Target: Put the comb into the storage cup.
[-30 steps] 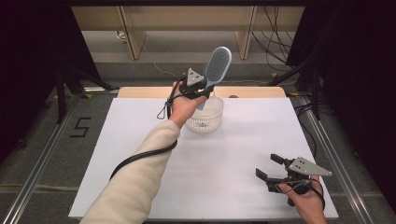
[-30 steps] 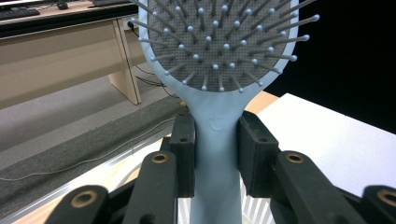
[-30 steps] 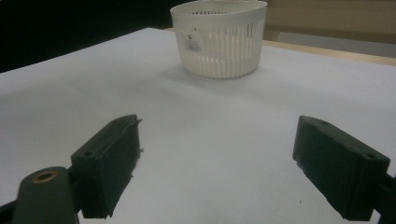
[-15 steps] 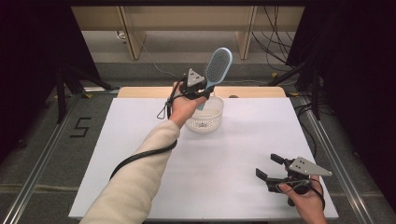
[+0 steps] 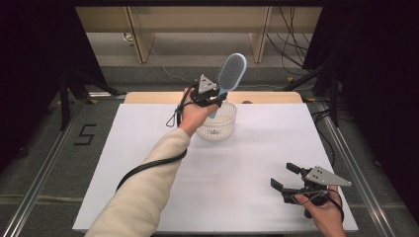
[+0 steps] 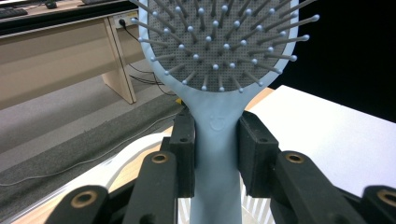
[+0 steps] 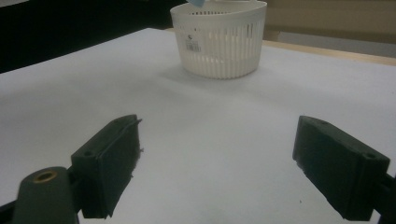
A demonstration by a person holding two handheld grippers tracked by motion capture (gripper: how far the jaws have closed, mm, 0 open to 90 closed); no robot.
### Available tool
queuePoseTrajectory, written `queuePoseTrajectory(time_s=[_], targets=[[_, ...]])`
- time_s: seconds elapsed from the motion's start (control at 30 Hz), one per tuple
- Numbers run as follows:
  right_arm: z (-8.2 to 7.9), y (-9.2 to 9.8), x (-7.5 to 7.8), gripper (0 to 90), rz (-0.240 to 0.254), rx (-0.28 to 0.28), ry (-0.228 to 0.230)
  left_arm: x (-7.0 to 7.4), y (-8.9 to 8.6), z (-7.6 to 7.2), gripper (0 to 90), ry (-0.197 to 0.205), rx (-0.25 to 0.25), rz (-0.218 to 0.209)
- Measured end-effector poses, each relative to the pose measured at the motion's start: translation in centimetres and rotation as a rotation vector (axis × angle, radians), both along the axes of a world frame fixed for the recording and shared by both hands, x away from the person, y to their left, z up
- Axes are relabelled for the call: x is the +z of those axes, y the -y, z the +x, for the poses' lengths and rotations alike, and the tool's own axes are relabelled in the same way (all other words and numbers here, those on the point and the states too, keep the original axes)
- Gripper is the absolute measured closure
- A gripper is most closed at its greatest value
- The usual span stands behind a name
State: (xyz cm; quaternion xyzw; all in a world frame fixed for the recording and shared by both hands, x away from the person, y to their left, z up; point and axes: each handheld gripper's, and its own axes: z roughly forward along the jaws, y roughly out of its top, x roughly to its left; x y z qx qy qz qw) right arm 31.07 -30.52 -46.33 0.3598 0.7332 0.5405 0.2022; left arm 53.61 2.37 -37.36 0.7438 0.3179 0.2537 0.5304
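- Leftmost, at about nine o'clock on the floor beside the bench [image 5: 148, 197], a taped figure five [image 5: 85, 134] lies flat, well apart from everything in play.
- Next, the left gripper [image 5: 217, 97] is raised over the far middle of the bench, near twelve o'clock; its jaws are clamped on the neck of a pale blue paddle hairbrush [image 5: 231, 74], one pad on each side of the handle just under the head.
- By my reading the hairbrush is light, rigid plastic with a smooth handle that could slip; the narrow neck between head and handle is the sensible place to hold, as the pin bristles would bend and give no purchase.
- Its long axis runs steeply up and away: head at the top, tipped towards one o'clock in the high view, handle end down over the white slatted basket [image 5: 225, 127]. Bristles face the left gripper's camera.
- That basket stands upright on the bench just below the brush; whether the handle tip touches it I cannot tell.
- Rightmost, at about five o'clock, the right gripper [image 5: 285, 177] sits low over the bench, jaws spread wide, holding nothing.
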Motion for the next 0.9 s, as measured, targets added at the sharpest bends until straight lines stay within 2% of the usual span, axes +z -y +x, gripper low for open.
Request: queuePoseTrajectory(time_s=[0.5, 0.9], targets=[[0.0, 0.0, 0.0, 15.6, -0.003, 0.002, -0.001, -0.6, -0.1, 0.0, 69.5, 0.001, -0.019, 0.000], [0.0, 0.0, 0.0, 15.6, -0.004, 0.001, -0.002, -1.1, -0.1, 0.1, 69.5, -0.005, -0.032, 0.015]])
